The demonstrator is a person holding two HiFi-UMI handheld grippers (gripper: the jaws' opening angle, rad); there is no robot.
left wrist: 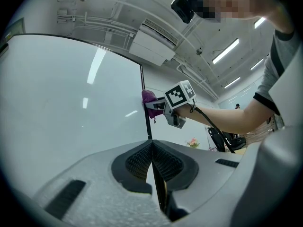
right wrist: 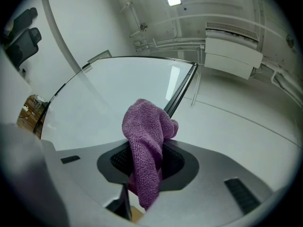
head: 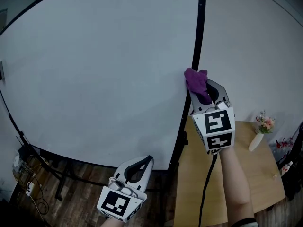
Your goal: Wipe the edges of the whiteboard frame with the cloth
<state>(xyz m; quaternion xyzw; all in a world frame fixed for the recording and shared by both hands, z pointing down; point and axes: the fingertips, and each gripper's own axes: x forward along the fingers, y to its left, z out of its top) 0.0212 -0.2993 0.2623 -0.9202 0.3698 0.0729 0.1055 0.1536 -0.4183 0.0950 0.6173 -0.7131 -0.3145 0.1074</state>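
My right tongs [head: 206, 94] clamped the purple knitted cloth [head: 195, 81] at the whiteboard's black frame edge [head: 199, 27], while my left tongs [head: 147, 162] hung closed and empty.

Knitted purple cloth [right wrist: 147, 145], glossy smooth whiteboard [head: 104, 74], matt black frame [head: 197, 37], wooden table [head: 265, 174].

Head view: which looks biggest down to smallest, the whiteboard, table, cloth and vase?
1. whiteboard
2. table
3. cloth and vase look about alike; the cloth is nearer the camera, so I won't rank them.
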